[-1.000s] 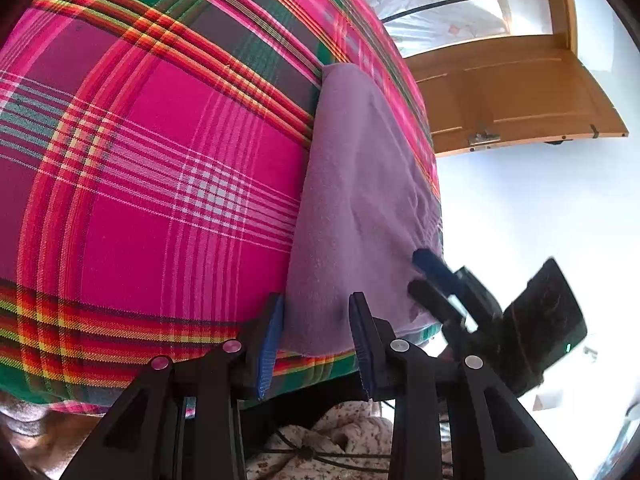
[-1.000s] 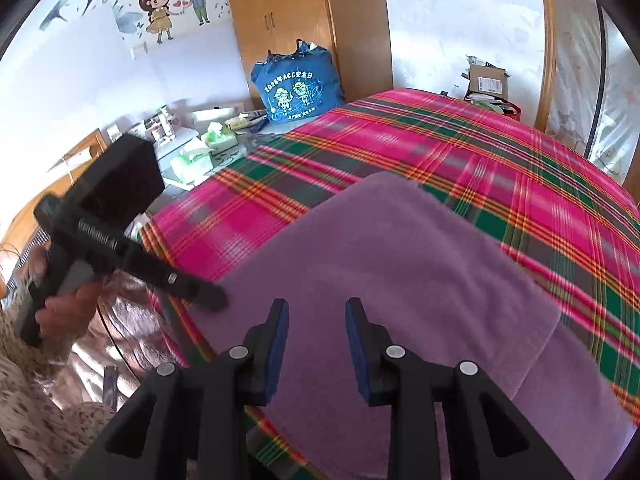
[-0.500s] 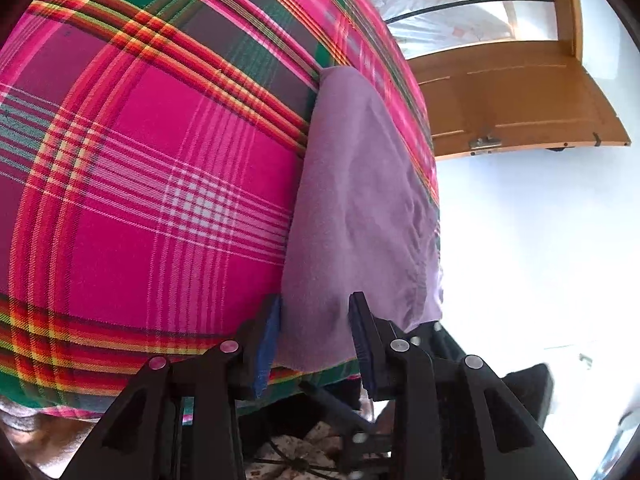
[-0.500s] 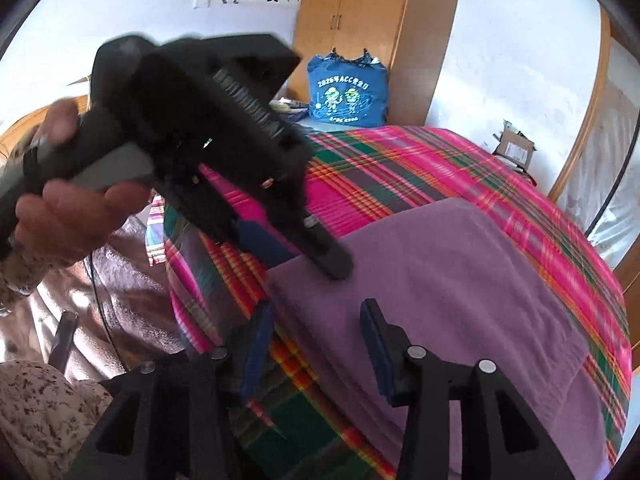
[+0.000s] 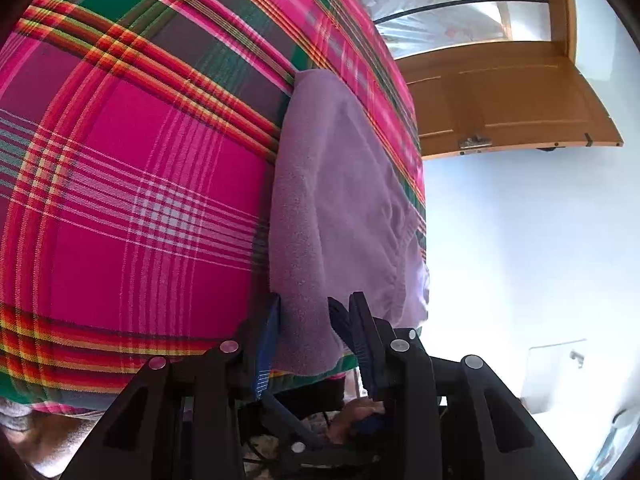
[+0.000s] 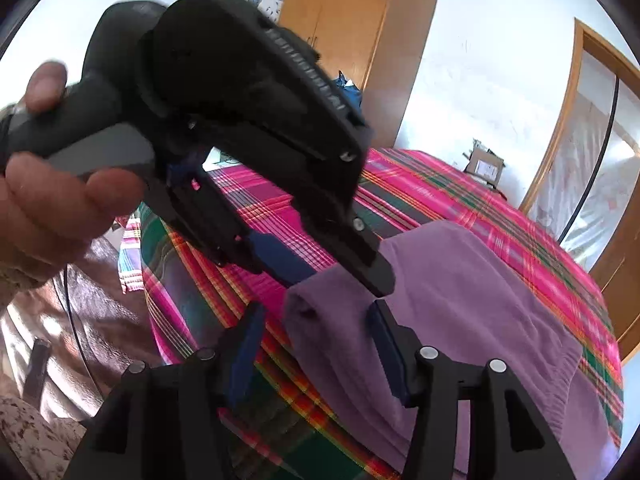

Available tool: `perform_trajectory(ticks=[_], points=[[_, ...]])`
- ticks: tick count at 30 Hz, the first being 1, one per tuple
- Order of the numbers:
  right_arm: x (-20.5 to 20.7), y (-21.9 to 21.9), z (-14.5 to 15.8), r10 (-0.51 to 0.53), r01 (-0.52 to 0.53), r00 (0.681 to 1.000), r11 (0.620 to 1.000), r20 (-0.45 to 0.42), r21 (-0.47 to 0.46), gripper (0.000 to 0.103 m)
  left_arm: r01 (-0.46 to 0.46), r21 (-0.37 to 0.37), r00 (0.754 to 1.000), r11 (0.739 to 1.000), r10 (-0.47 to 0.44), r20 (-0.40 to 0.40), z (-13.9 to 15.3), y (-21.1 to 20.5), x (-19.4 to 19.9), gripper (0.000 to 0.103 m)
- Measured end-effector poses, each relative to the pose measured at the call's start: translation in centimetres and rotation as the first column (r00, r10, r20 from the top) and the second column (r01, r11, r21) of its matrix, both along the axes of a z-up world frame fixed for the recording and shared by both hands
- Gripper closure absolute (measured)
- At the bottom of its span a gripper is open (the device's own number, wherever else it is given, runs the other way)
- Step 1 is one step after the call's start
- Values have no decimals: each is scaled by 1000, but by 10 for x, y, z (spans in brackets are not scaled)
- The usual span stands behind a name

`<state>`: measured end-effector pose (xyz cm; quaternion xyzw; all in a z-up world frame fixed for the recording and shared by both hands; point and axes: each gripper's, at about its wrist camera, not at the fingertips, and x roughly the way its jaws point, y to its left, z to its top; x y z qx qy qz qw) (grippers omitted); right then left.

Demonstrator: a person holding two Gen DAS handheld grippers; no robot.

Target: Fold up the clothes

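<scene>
A bed under a pink, green and red plaid cotton cover (image 5: 132, 184) fills both views, with a folded purple fleece garment (image 6: 472, 304) lying flat along its near edge. The left gripper (image 5: 316, 340) straddles the garment's near corner, pads about half apart; whether they pinch the cloth cannot be told. The right gripper (image 6: 316, 350) is opening, its blue pads wide on either side of the same corner, not pressing it
</scene>
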<state>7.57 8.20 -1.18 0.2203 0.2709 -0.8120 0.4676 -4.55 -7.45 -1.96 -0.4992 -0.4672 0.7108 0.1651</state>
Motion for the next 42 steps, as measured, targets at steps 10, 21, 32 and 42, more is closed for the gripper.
perform_trajectory(ticks=[10, 21, 32, 42], points=[[-4, -8, -11, -63, 65, 994, 997, -85, 29, 48, 8, -2, 1000, 1000, -8, -10, 8, 12, -13, 68], [-13, -11, -13, -76, 78, 992, 997, -97, 18, 67, -42, 15, 999, 999, 42, 17, 2, -5, -14, 68], [-12, -16, -15, -68, 71, 989, 997, -131, 23, 75, -58, 23, 996, 998, 57, 62, -14, -30, -31, 60], [-24, -18, -7, -71, 72, 992, 997, -107, 3, 78, 20, 44, 998, 999, -23, 64, -24, -25, -83, 59]])
